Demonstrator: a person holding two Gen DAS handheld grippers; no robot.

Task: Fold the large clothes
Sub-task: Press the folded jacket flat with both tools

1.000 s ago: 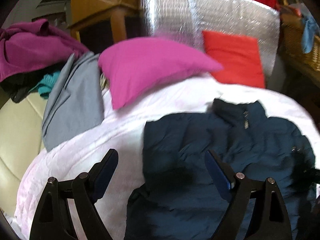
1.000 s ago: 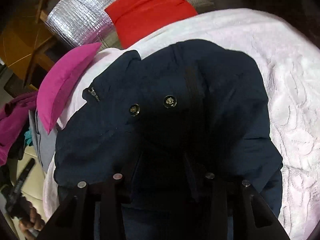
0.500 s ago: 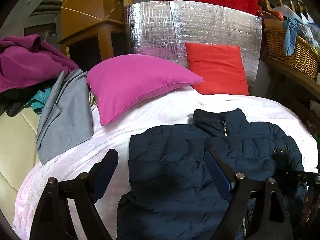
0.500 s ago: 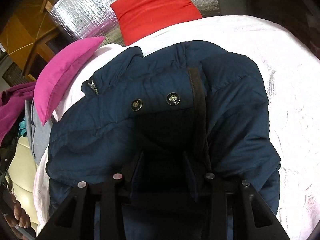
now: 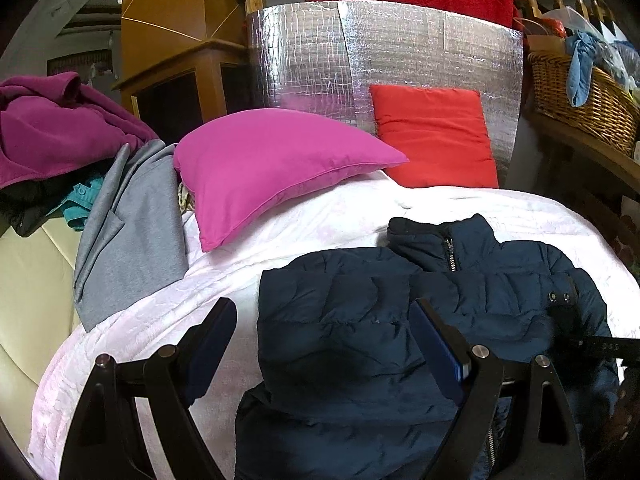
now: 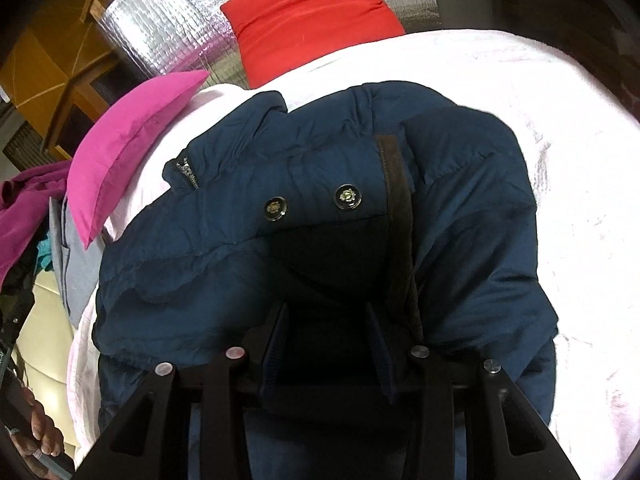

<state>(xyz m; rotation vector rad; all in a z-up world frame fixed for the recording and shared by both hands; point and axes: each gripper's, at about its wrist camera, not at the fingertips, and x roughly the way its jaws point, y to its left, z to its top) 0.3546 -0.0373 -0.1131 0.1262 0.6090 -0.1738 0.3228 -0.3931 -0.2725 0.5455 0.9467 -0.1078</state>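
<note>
A navy puffer jacket (image 5: 352, 320) lies on the pale pink bedspread (image 5: 320, 216), collar towards the pillows, one sleeve folded across its front. My left gripper (image 5: 324, 320) is open and empty, hovering above the jacket's left side. In the right wrist view the jacket (image 6: 224, 240) fills the middle, its cuff with two snap buttons (image 6: 348, 196) lying on top. My right gripper (image 6: 328, 320) has its jaws partly closed around a dark fold of the cuff end, close over the jacket.
A magenta pillow (image 5: 272, 168) and a red cushion (image 5: 432, 136) lean at the bed's head against a silver foil panel (image 5: 384, 56). A grey garment (image 5: 128, 232) and a purple one (image 5: 52, 128) pile at the left. A wicker basket (image 5: 580, 96) stands at the right.
The left gripper has pulled back and tilted up, staying open. The right gripper has held its place on the sleeve cuff, and the jacket has shifted only slightly.
</note>
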